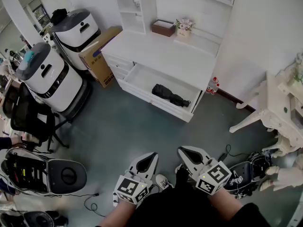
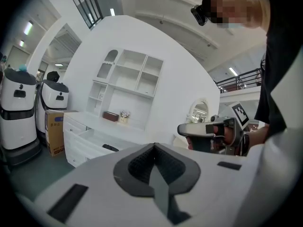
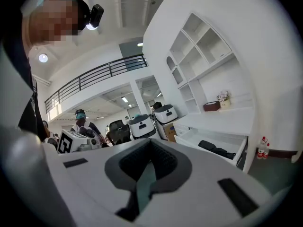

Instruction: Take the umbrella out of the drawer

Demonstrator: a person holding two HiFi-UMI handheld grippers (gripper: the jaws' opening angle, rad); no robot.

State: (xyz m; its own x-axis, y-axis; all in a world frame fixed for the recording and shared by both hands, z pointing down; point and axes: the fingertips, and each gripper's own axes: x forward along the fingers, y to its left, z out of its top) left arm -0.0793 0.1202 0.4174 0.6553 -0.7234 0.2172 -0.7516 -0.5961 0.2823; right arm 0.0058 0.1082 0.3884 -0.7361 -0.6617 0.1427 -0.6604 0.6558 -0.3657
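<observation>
A black folded umbrella (image 1: 170, 95) lies in the open drawer (image 1: 142, 91) of a white desk, far ahead of both grippers. In the left gripper view the umbrella (image 2: 110, 148) shows as a small dark shape in the drawer; in the right gripper view the umbrella (image 3: 216, 149) sits at the right. My left gripper (image 1: 151, 156) and right gripper (image 1: 185, 152) hang side by side low over the green floor, both shut with nothing between the jaws. Their closed tips appear in the left gripper (image 2: 154, 148) and right gripper (image 3: 150, 144) views.
Two white robot units (image 1: 49, 74) and a cardboard box (image 1: 100, 56) stand left of the desk, with a black chair (image 1: 29, 117) nearer. A white ornate table (image 1: 277, 110) is at the right. Red bottles (image 1: 213, 85) stand by the desk's corner. Cables (image 1: 90, 200) lie on the floor.
</observation>
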